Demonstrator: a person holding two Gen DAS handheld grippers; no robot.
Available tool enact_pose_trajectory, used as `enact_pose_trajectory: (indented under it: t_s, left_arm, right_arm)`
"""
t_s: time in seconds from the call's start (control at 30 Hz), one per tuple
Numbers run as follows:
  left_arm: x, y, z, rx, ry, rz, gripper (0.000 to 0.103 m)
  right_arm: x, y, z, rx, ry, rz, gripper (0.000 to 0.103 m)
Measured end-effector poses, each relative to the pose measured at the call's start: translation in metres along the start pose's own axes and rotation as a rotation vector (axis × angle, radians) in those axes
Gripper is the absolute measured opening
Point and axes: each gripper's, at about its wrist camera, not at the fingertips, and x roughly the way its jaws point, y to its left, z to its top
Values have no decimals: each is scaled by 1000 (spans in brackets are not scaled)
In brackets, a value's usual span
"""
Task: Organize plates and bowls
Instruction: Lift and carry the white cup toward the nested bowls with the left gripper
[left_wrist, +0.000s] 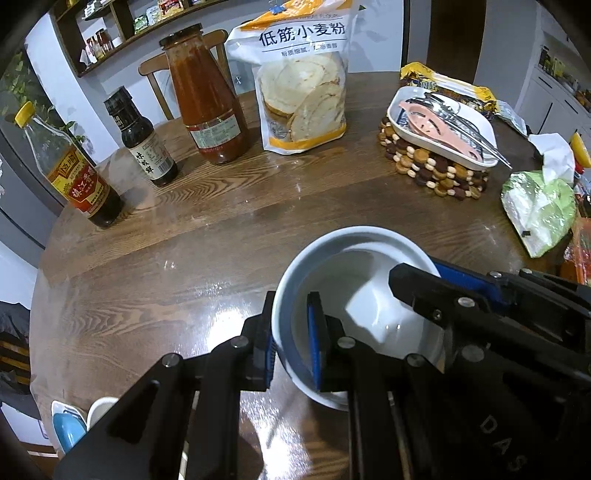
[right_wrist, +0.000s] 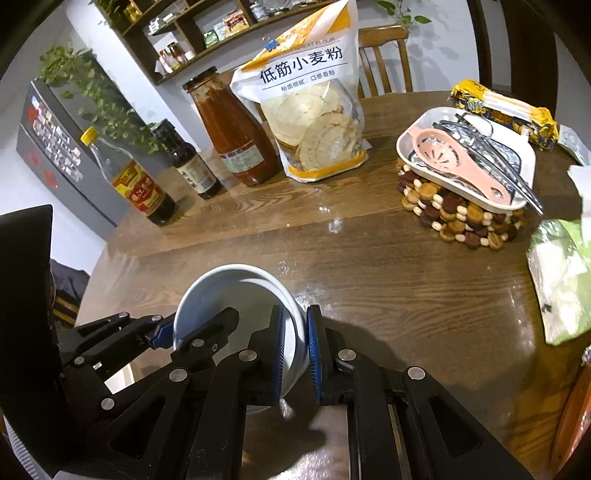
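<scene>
Home dining room: condiment-laden wooden table (right_wrist: 369, 266), fridge (right_wrist: 48, 147).

3 bottles (right_wrist: 129, 177), 1 bowl (right_wrist: 236, 291), 1 flour bag (right_wrist: 314, 103), 2 grippers (right_wrist: 295, 354).

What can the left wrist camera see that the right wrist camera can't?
Only the left wrist view shows a small blue dish at the table's near edge. Only the right wrist view shows the grey fridge with magnets and trailing plant. Both show the white bowl, pinched at opposite rim sides by the left hand-held gripper and the right hand-held gripper, plus the flour bag and sauce bottles.
</scene>
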Motion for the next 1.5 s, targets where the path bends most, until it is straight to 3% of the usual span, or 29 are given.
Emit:
enact_pose_trajectory:
  t_s: [0.4,0.83,1.2,1.5]
  left_arm:
    - [-34,-19,-38,14,3,-25,15]
    - [-38,-28,-91,17,71,-63,15]
    - [-30,-15,-101,-30,123,-81,16]
    - [-31,-6,-105,-48,104,-99,15]
  right_arm:
    - [-40,1,-45,36,-1,-7,15]
    - [-48,11,-94,37,77,-45,15]
    - [-37,24,-96,6,123,-59,15]
    - [-32,32,-97,-40,123,-73,15]
